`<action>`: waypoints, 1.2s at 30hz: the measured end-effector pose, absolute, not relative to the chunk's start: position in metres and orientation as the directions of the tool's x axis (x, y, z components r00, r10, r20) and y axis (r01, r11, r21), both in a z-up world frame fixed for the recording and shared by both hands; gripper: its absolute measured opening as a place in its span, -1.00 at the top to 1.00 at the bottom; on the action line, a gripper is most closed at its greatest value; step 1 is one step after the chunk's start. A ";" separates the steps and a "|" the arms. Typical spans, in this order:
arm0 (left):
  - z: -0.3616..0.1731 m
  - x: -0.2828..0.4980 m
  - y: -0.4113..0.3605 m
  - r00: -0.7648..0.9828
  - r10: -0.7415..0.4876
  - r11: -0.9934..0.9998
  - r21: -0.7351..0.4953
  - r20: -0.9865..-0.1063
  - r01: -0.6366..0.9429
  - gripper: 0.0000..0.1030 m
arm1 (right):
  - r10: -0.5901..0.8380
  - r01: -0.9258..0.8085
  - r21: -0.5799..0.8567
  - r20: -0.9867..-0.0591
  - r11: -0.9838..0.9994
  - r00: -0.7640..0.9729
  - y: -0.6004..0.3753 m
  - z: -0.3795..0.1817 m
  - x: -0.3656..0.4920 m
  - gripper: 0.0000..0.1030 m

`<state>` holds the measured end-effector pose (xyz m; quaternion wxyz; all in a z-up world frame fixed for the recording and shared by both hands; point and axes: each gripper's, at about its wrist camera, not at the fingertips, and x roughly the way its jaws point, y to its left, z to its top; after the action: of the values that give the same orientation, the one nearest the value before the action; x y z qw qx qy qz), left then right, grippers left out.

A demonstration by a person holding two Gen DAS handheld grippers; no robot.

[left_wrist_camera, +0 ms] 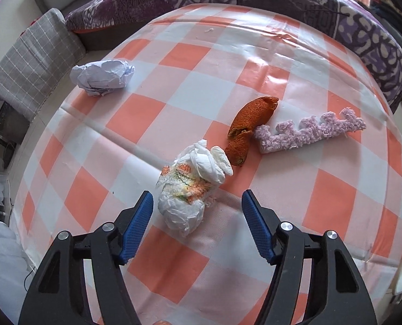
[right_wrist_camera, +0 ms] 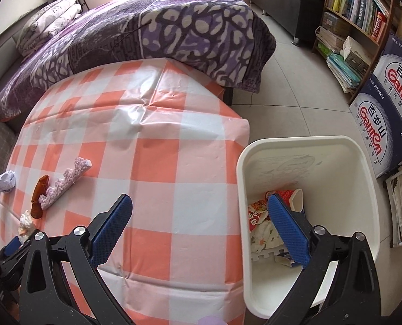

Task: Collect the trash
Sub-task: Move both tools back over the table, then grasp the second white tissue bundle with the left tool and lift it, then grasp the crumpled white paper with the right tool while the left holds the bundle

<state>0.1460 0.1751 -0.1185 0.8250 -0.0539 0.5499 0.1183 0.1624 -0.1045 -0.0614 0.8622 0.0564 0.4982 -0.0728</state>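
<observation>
On the checked tablecloth lie a white crumpled plastic bag, an orange peel, a lilac fuzzy foam strip and a ball of white paper. My left gripper is open, its jaws on either side of the near end of the plastic bag, not closed on it. My right gripper is open and empty, over the table's right edge beside the white bin, which holds paper scraps. The right wrist view also shows the peel, strip, paper ball and left gripper.
A bed with a purple patterned blanket borders the table's far side. A grey checked cushion sits at left. A bookshelf and stacked water cartons stand right of the bin on the tiled floor.
</observation>
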 end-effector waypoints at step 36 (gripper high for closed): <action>0.020 0.077 0.410 0.622 0.141 0.738 -0.337 -0.770 -0.585 0.37 | 0.250 -0.697 -0.177 -0.849 0.695 0.465 0.344 -0.097 0.236 -0.84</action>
<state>0.0770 0.4097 0.0199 0.8516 -0.2928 0.3789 0.2130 0.2363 0.3443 -0.0972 0.8150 -0.2610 0.4280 0.2907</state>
